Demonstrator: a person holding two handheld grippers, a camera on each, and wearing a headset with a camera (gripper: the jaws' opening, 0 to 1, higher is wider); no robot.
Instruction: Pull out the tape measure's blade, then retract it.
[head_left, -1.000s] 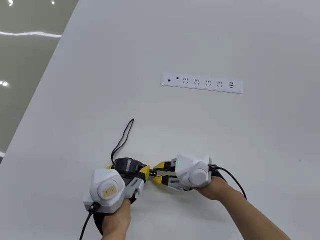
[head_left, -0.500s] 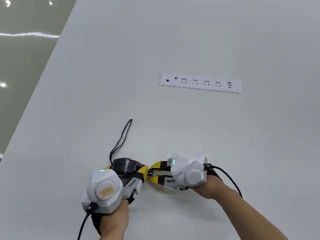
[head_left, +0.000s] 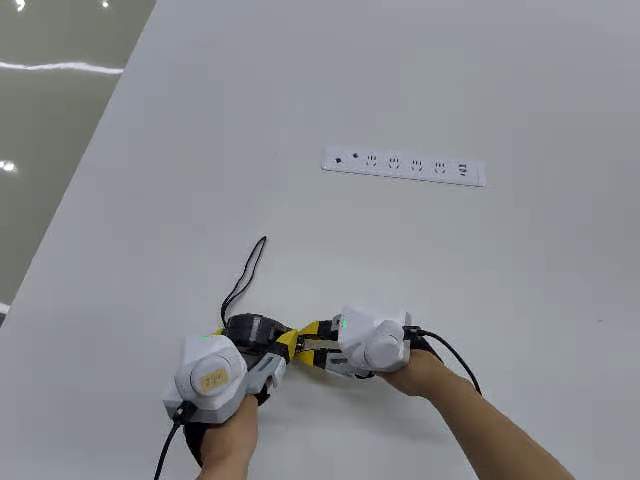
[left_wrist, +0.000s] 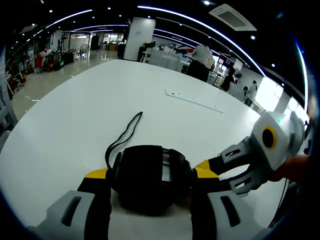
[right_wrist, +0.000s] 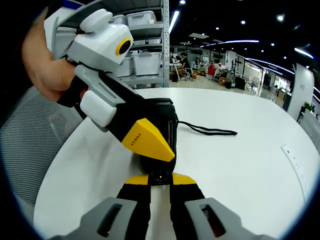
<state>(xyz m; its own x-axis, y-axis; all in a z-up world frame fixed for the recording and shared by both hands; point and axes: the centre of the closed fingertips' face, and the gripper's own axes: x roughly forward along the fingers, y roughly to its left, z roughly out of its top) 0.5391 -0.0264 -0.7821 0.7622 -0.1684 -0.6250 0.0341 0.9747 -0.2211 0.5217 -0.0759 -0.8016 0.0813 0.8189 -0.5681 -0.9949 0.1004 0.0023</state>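
Observation:
A black tape measure (head_left: 254, 329) lies on the white table (head_left: 420, 260) near its front edge, with its black wrist strap (head_left: 245, 276) trailing away from me. My left gripper (head_left: 272, 352) is shut on the case (left_wrist: 150, 177), its yellow-tipped fingers (left_wrist: 95, 174) on either side. From the right, my right gripper (head_left: 306, 346) meets the case's side. In the right gripper view its jaws are almost together at the blade's end hook (right_wrist: 159, 176), right against the case (right_wrist: 160, 125). No length of blade is visible.
A white power strip (head_left: 403, 166) lies farther back on the table. The table's left edge (head_left: 70, 200) drops to a glossy floor. In the gripper views an office with shelves and people lies beyond the table.
My right gripper has moved a little to the left, closer to the tape measure case. The left gripper and the case have stayed in place.

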